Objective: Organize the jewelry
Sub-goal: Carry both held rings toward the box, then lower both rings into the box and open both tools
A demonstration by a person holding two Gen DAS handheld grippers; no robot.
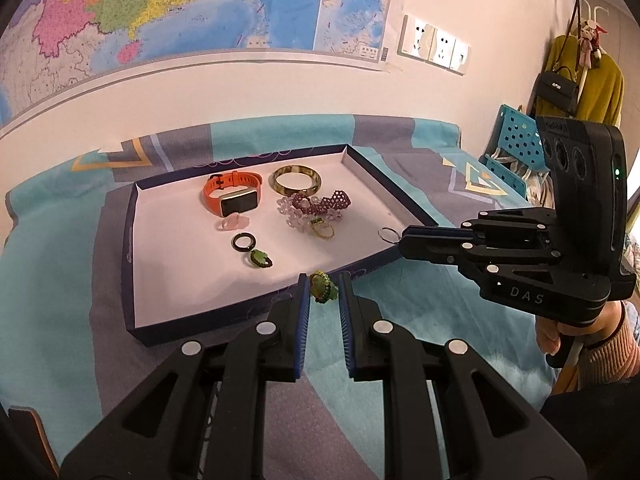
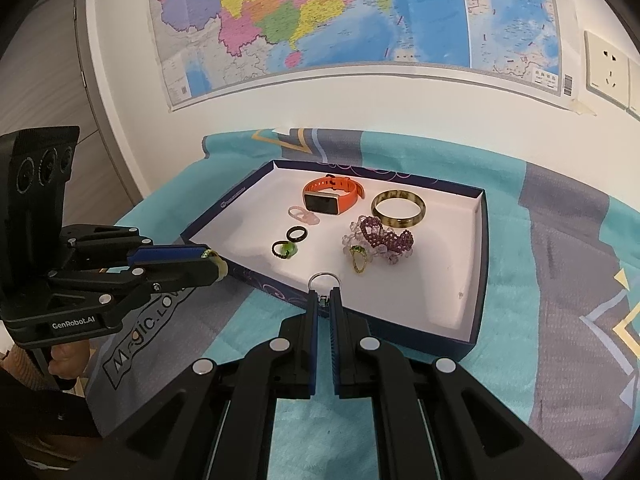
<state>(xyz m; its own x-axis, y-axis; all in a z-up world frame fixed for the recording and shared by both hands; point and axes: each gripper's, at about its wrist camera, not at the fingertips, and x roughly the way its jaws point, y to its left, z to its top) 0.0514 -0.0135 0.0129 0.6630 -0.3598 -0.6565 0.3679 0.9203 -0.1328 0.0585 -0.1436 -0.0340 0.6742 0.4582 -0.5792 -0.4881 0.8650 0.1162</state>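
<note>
A dark blue tray (image 1: pixel 126 248) (image 2: pixel 400 334) with a white floor lies on the patterned cloth. In it are an orange watch (image 1: pixel 232 196) (image 2: pixel 332 196), a mottled bangle (image 1: pixel 297 179) (image 2: pixel 398 208), a purple bead bracelet (image 1: pixel 324 202) (image 2: pixel 386 238), a yellow-green ring (image 1: pixel 322 230) (image 2: pixel 359 258), a black ring (image 1: pixel 244 241) (image 2: pixel 297 233), a green ring (image 1: pixel 261 259) (image 2: pixel 285 249) and a pink ring (image 1: pixel 234 222) (image 2: pixel 303 214). My left gripper (image 1: pixel 324 280) (image 2: pixel 214 261) is shut on a green beaded ring (image 1: pixel 322 287) at the tray's near edge. My right gripper (image 2: pixel 324 294) (image 1: pixel 401 240) is shut on a thin silver ring (image 2: pixel 324 279) (image 1: pixel 387 235) over the tray's near rim.
The teal and grey cloth (image 1: pixel 60 280) (image 2: pixel 560 320) covers the surface, which ends at a white wall with a map (image 1: pixel 200 8) behind. A blue perforated crate (image 1: pixel 516 148) stands at the far right. A hand (image 1: pixel 552 332) holds the right gripper's handle.
</note>
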